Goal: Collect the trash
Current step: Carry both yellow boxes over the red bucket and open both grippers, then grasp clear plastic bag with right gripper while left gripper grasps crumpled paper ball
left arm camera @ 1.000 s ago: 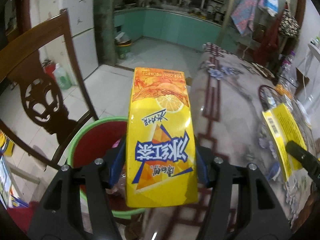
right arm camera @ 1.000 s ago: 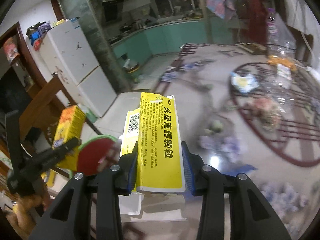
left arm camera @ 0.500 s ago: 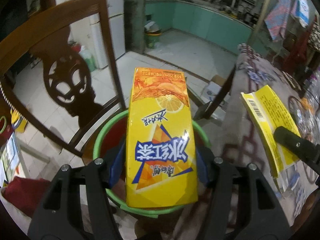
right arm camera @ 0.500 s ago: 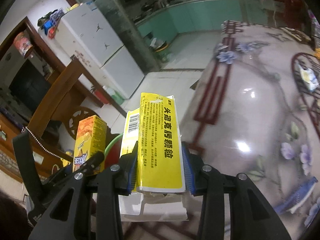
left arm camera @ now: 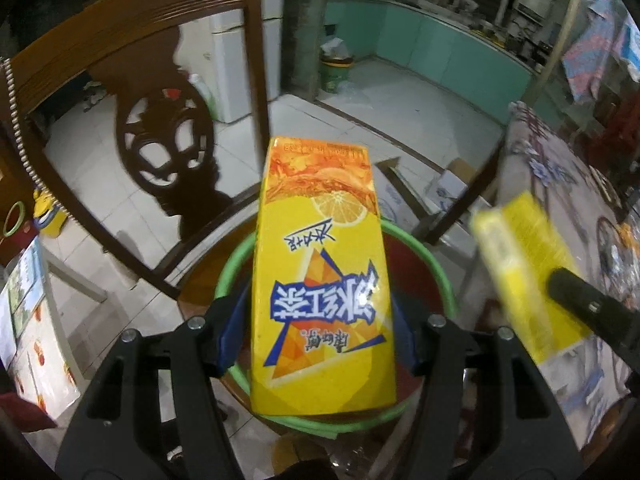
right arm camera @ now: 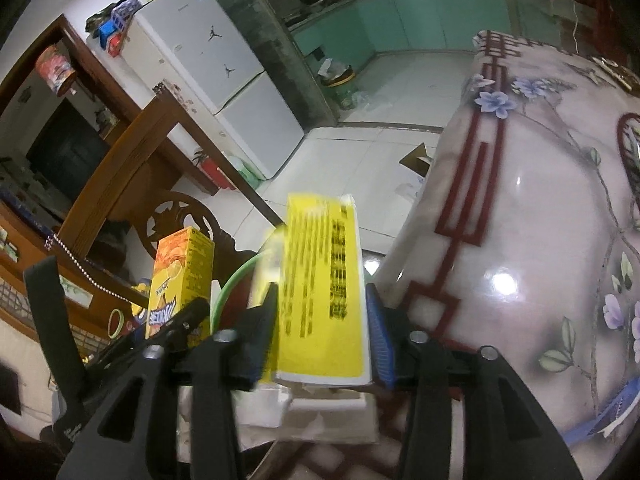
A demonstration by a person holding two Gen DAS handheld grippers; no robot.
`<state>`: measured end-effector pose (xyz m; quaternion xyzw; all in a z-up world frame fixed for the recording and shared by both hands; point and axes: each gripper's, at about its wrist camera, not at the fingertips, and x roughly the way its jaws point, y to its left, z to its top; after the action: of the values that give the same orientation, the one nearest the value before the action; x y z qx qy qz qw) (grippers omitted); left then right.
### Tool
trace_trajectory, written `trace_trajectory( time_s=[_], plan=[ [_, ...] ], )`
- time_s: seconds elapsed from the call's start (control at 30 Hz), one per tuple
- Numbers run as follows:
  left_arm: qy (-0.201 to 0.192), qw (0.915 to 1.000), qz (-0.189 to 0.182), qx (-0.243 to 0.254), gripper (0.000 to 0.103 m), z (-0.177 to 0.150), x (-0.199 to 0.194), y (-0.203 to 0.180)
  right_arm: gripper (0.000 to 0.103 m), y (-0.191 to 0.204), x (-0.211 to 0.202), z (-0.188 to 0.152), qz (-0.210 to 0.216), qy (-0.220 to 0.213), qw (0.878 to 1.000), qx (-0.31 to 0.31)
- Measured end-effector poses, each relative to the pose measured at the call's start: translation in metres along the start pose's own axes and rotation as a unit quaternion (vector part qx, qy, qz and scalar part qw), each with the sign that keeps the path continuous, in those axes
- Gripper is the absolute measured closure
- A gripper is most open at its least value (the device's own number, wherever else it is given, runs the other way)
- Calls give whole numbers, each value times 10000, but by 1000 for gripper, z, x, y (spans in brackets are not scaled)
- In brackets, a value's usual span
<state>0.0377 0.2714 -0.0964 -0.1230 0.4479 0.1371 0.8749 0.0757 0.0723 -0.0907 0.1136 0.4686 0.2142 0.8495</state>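
Tiled floor and a carved wooden chair (left arm camera: pixel 160 128) lie behind a red bin with a green rim (left arm camera: pixel 436 276), which stands just beside the table with its flowered cloth (right arm camera: pixel 540 208). Over that bin hangs a yellow iced-tea carton (left arm camera: pixel 324 280), a light, stiff-sided box that probably dents if squeezed hard and is best taken across its two narrow sides low down; the left gripper (left arm camera: pixel 320 334) brackets it exactly there, its jaws having just been opening, and a thin gap shows at the right pad, so the carton looks freed. Next to it a flat yellow packet box (right arm camera: pixel 322 300), also light cardboard, sits blurred between the right gripper (right arm camera: pixel 320 336), whose jaws have just been opening too and stand clear of its left edge, so it seems to be dropping. Both grippers tilt steeply down over the bin mouth, side by side
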Motion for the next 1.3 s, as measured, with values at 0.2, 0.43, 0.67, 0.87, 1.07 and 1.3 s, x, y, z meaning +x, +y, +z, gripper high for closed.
trace_trajectory(
  time_s=[0.2, 0.43, 0.67, 0.87, 1.07, 1.3],
  plan=[
    [-149, 9998, -134, 43, 16, -1, -6, -9, 42, -12, -29, -5, -199, -420, 9989, 45],
    [-79, 9958, -805, 423, 10, -6, -14, -61, 41, -93, -93, -24, -814, -837, 9910, 657],
    [-58, 9820, -1650, 914, 8, -22, -38, -140, 40, -203, -169, -19, -2207, -1371, 9601, 1033],
    [-111, 9627, -2243, 1510, 7, -40, -59, -213, 36, -309, -170, 24, -3375, -719, 9333, 990],
    [62, 9445, -2732, 1825, 7, -58, -63, -278, 36, -362, -132, 41, -3651, -35, 9283, 701],
    [248, 9393, -2766, 2016, 7, -69, -51, -300, 64, -389, -110, 51, -3185, 119, 9445, 792]
  ],
)
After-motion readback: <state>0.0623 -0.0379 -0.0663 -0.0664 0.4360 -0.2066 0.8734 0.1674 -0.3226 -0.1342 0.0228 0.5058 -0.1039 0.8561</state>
